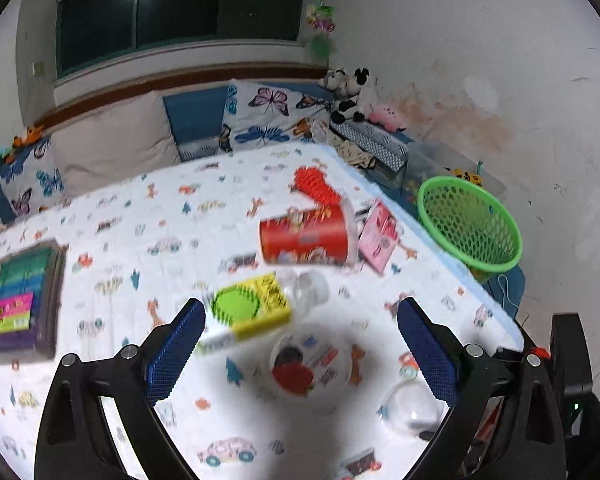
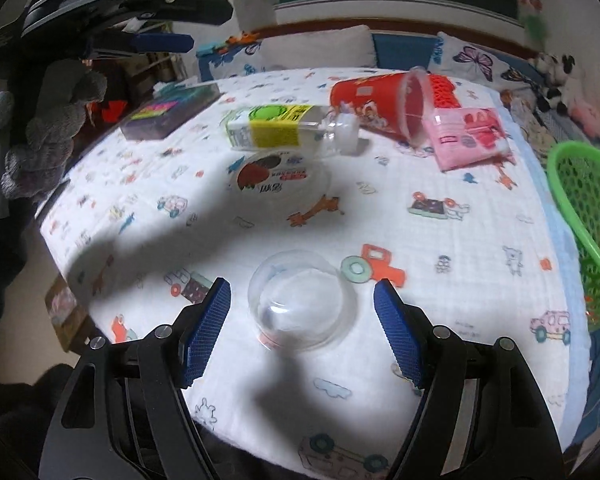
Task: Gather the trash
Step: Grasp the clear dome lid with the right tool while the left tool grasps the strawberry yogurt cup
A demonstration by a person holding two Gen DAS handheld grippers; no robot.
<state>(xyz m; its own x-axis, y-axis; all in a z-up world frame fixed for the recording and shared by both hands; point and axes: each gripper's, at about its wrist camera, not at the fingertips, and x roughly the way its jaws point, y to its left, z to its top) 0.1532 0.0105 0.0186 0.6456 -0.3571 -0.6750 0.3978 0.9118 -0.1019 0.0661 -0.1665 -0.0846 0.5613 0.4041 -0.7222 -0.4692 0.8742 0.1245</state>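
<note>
Several pieces of trash lie scattered on my bed's printed sheet (image 2: 440, 248): a clear plastic dome lid (image 2: 300, 304), a round foil-topped lid with a strawberry picture (image 2: 280, 178), an empty clear bottle with a yellow and green label (image 2: 288, 128) on its side, a red paper cup (image 2: 380, 100) tipped over, and a pink packet (image 2: 472, 136) just beside the cup's mouth. My right tongs (image 2: 302, 330) hang spread around the dome lid, blue pads apart from it on both sides, gripping nothing. My left tongs (image 1: 300, 354) stand wide open and empty above the strawberry lid, the bottle just beyond the left pad. The green mesh basket (image 1: 472, 224) sits at the bed's right edge, near the pink packet. A box of coloured books (image 1: 20, 300) lies well apart at the left.
</note>
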